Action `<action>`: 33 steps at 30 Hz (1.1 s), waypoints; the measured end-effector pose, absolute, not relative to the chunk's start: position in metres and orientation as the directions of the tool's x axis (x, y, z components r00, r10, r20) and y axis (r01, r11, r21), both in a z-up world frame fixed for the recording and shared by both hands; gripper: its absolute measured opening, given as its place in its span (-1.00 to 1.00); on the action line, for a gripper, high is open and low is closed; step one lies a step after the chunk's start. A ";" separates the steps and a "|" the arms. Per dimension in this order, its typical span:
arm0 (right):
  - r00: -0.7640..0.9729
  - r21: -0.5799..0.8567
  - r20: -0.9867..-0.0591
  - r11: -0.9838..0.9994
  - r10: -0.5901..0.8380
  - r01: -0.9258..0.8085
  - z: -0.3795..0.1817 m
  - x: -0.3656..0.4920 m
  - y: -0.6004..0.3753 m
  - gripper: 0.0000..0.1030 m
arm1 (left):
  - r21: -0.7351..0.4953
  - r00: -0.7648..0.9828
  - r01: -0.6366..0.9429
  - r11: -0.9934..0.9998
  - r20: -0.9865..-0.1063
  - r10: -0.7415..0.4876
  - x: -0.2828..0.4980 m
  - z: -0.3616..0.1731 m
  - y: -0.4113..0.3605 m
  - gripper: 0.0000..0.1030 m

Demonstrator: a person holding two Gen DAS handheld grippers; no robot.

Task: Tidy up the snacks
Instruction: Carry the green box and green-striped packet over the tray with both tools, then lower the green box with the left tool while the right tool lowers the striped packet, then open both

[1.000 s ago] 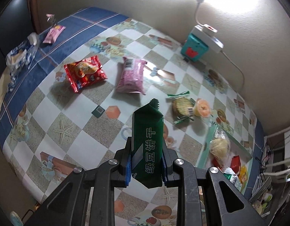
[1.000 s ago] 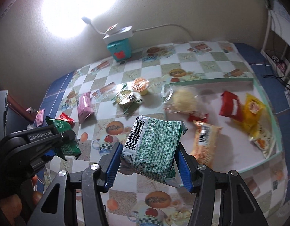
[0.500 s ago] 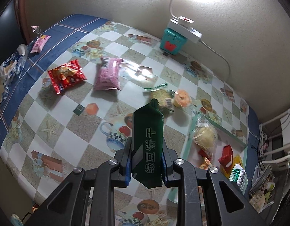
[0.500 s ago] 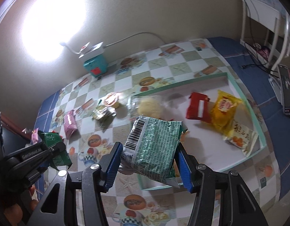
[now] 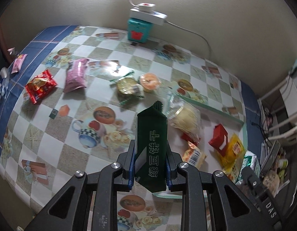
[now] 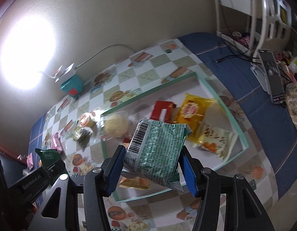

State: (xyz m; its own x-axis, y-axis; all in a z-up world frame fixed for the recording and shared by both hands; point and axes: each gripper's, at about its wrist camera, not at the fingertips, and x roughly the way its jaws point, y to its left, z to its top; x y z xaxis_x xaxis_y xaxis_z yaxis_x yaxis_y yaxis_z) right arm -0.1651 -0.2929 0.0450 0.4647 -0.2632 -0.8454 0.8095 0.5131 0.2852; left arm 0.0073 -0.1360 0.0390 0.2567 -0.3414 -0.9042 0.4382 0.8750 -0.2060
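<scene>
Glossy oilcloth in a checked print of teacups and starfish, edged in blue, covers the worktop [image 5: 42, 134], which is set against a plain beige wall lit by a bright lamp glare at 12 o'clock. Held upright in the left claw [image 5: 150, 165] is a dark green biscuit packet [image 5: 151, 146], a slim crimped-top foil sleeve with pale lettering, pinched between blue pads set narrowly. Gripped in the right claw [image 6: 154, 165] is a green-and-white snack bag [image 6: 158, 152], a crinkled pillow pack with a barcode at its upper left corner, clamped between blue pads at a middling spread. Both are carried above a shallow white tray [image 6: 242, 134] with a pale green rim. Lying in the tray are a clear bag of pale puffs [image 6: 115, 125], a red packet [image 6: 161, 111], a shiny yellow packet [image 6: 192, 113] and a white packet with orange print [image 6: 215, 136]. Loose on the cloth at 10 to 11 o'clock in the left view are a red crisp bag [image 5: 40, 88], a pink pillow pack [image 5: 76, 75], a clear-wrapped round cracker pack [image 5: 127, 86] and an orange jelly cup [image 5: 150, 79]. At 12 o'clock a teal box [image 5: 138, 29] is topped by a white power strip [image 5: 148, 14] with its cable trailing right. Part of the tray's contents is hidden behind both held packets
</scene>
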 end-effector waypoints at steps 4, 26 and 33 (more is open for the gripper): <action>0.455 0.291 -0.849 0.480 -0.270 0.828 0.043 -0.178 -0.305 0.15 | -0.184 0.241 0.478 0.859 -0.913 -0.330 -0.002 0.034 -0.150 -0.50; 0.348 0.242 -0.921 0.439 -0.178 0.865 -0.007 -0.184 -0.329 0.15 | -0.116 0.166 0.591 0.798 -0.951 -0.261 -0.024 -0.009 -0.196 -0.49; 0.324 0.227 -0.934 0.450 -0.152 0.864 -0.016 -0.179 -0.328 0.15 | -0.098 0.158 0.605 0.790 -0.958 -0.240 -0.024 -0.022 -0.205 -0.49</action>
